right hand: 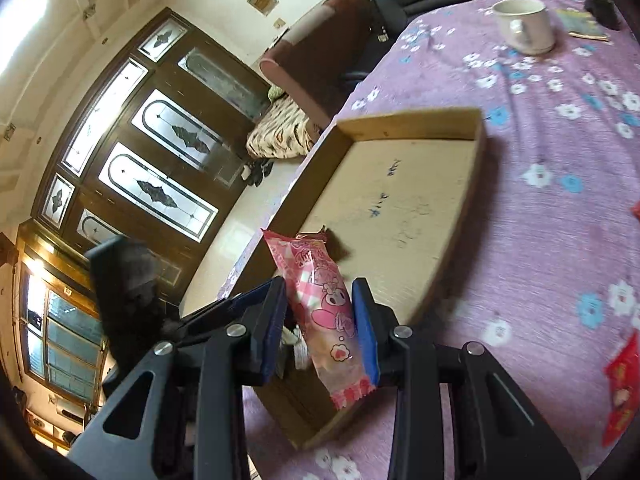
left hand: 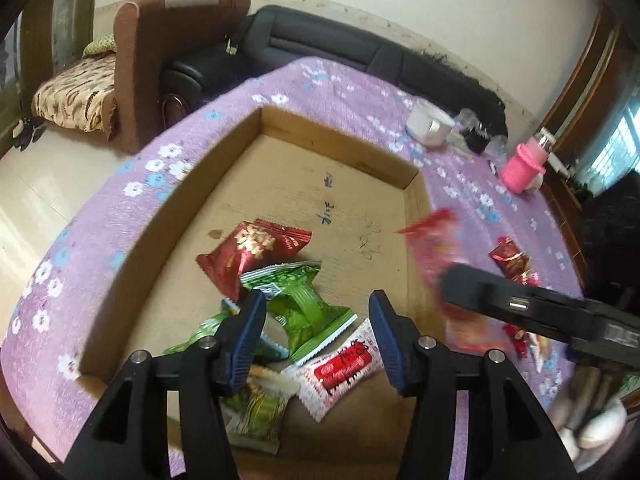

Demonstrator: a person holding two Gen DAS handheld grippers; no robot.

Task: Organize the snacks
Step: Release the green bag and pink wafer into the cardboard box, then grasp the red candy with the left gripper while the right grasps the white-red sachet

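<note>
Pink snack (right hand: 320, 304) pinched in right gripper (right hand: 320, 320), carried tilted over box (right hand: 404, 116) edge, likely for drop onto pile (left hand: 280, 300). Left gripper (left hand: 316, 320) spread, empty, hovers above pile. More snacks (left hand: 512, 260) wait on cloth (left hand: 352, 80).

blue handwriting stands on the floor of the box (left hand: 304, 184), too scrawled to read, with faint pencil scribbles beside it. the red packet (left hand: 252, 256) bears gold characters and the white packet (left hand: 340, 368) a red label, both too blurred to read. the pink packet (right hand: 324, 304) shows a cartoon figure, its lettering unreadable.
</note>
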